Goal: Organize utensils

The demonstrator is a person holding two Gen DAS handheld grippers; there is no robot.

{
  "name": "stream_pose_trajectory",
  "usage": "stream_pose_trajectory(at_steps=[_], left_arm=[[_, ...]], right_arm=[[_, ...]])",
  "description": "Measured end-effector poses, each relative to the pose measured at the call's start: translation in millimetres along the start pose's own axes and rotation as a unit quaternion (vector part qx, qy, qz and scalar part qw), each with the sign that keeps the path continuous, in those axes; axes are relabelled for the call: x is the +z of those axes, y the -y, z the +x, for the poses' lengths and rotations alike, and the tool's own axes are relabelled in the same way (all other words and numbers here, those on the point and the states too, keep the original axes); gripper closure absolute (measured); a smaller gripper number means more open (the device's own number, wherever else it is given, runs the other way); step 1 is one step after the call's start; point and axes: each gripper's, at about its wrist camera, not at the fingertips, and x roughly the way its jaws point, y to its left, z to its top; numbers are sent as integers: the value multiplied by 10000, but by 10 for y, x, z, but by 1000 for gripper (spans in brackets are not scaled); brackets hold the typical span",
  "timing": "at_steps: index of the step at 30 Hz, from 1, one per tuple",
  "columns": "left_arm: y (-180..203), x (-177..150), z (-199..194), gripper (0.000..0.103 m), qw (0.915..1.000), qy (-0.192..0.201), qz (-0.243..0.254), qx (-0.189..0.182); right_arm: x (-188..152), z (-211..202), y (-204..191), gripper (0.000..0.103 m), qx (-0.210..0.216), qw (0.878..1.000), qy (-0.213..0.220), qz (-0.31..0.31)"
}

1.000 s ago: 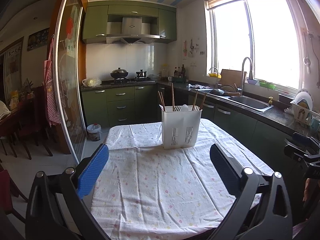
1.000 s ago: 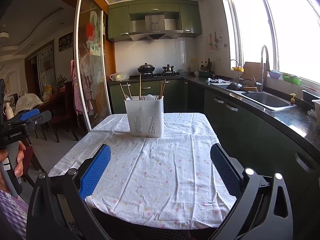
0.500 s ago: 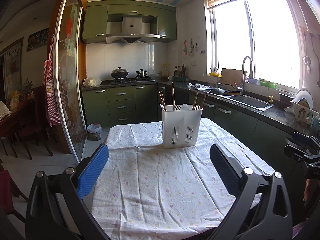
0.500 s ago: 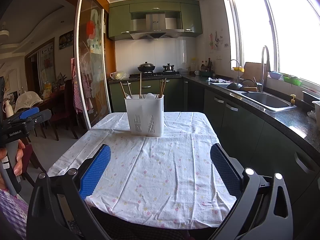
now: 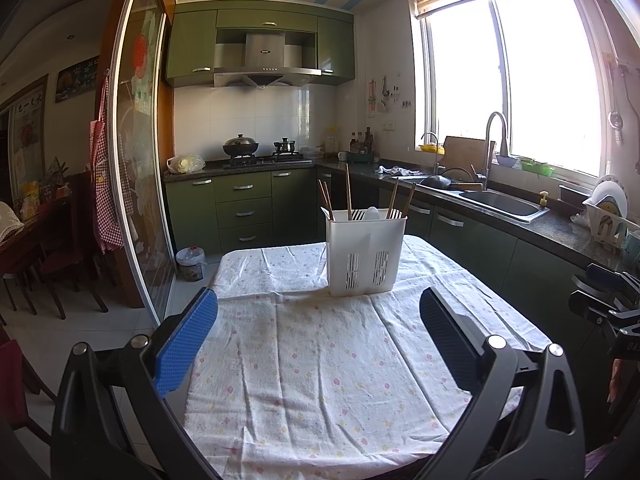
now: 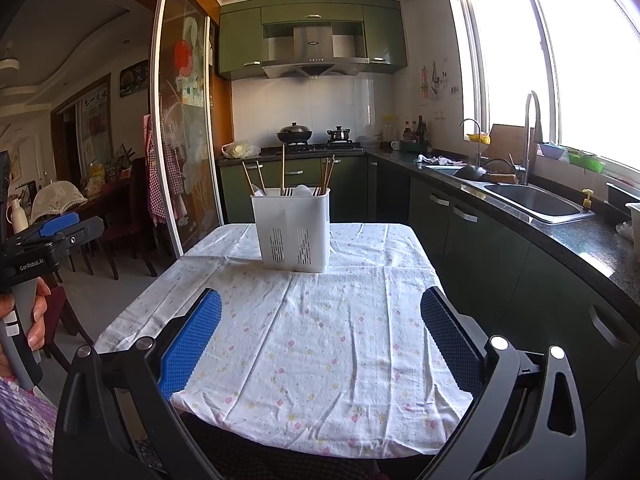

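A white slotted utensil holder [image 5: 365, 254] stands upright on the far part of a table under a flowered white cloth [image 5: 320, 368]. It holds several wooden chopsticks [image 5: 348, 191] and a white spoon [image 5: 371, 213]. It also shows in the right wrist view [image 6: 294, 230], with chopsticks [image 6: 283, 170] sticking up. My left gripper [image 5: 318, 322] is open and empty over the near half of the table. My right gripper [image 6: 320, 322] is open and empty too, well short of the holder.
A green kitchen counter with a sink [image 5: 500, 202] and faucet runs along the right. A dish rack [image 5: 608, 220] stands at far right. A stove with pots [image 5: 240, 147] is at the back. A glass sliding door [image 5: 136, 184] and dining chairs [image 5: 52, 264] are at left.
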Motion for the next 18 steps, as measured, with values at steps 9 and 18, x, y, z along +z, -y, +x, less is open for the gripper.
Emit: stream_pose_trajectory(at_steps=[9, 18], left_arm=[[-30, -16, -6, 7, 10000, -9, -5, 43], [-41, -7, 38, 7, 9998, -115, 79, 110]], right_arm=[[0, -2, -4, 5, 2, 10000, -2, -1], [-3, 3, -6, 5, 10, 10000, -5, -12]])
